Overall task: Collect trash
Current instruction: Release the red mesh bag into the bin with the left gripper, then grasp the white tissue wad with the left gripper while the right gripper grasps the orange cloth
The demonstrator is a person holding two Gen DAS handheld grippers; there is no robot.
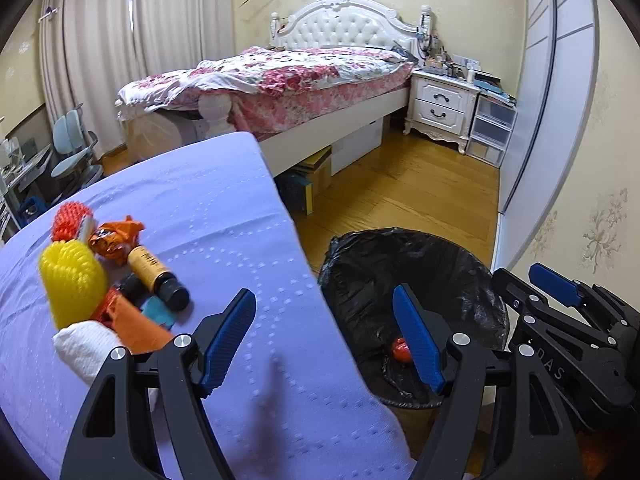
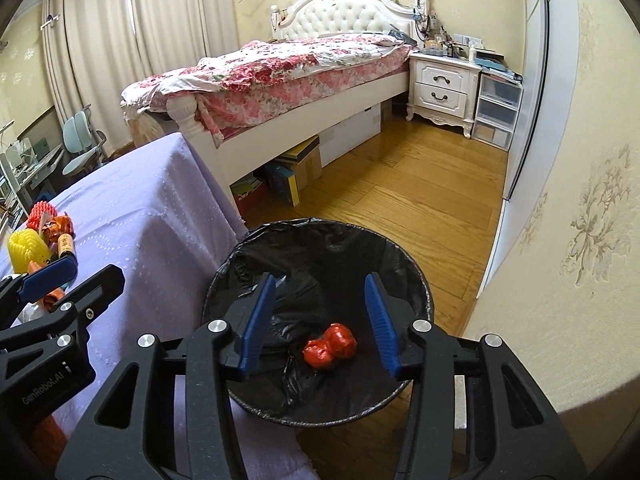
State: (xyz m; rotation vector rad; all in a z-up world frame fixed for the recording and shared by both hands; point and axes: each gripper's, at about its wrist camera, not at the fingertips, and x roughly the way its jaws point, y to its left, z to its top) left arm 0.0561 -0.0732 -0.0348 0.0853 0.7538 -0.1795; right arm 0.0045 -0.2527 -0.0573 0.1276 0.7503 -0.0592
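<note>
Bin: black-lined trash bin (image 2: 320,320) on the wood floor, just beside the table (image 1: 200,208).
Red wrapper (image 2: 330,346): at the bin's bottom.
Right gripper (image 2: 320,320): above the bin, jaws apart, empty.
Left gripper (image 1: 324,336): over the table edge beside the bin, jaws apart, empty.
Trash pile (image 1: 104,276): on the table, well apart from the bin.
</note>
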